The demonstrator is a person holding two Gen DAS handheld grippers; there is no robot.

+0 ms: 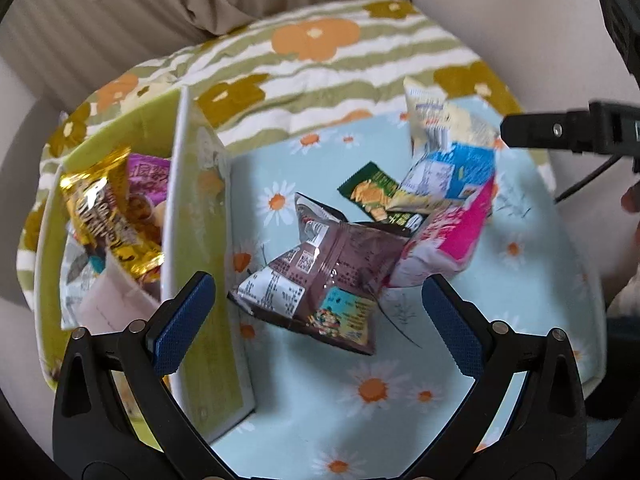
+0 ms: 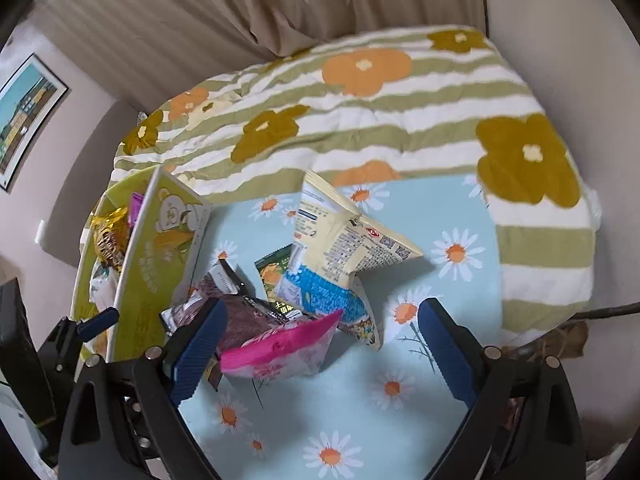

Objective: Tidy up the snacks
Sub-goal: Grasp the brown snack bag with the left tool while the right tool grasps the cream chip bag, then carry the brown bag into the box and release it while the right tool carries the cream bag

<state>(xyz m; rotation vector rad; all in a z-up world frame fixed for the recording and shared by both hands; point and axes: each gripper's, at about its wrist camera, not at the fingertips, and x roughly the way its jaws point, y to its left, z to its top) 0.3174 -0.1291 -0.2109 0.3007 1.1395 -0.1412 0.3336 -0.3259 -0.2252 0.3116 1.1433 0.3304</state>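
Note:
A pile of snack bags lies on a light blue daisy cloth [image 1: 360, 420]. In the left wrist view I see a brown bag [image 1: 320, 280], a pink bag [image 1: 448, 236], a blue and yellow bag [image 1: 448, 168], a pale yellow bag [image 1: 436, 120] and a small green packet [image 1: 370, 192]. My left gripper [image 1: 320, 320] is open, just above the brown bag. A green and white box [image 1: 200, 280] at the left holds a gold bag [image 1: 108, 220] and a purple bag [image 1: 146, 174]. My right gripper [image 2: 322, 344] is open over the pink bag [image 2: 280, 348], near the pale yellow bag [image 2: 352, 236].
A green-striped floral blanket [image 2: 360, 120] lies behind the blue cloth. Beige curtains [image 2: 280, 8] hang at the back. A framed picture [image 2: 24, 112] hangs on the left wall. The box [image 2: 152, 272] stands at the cloth's left edge.

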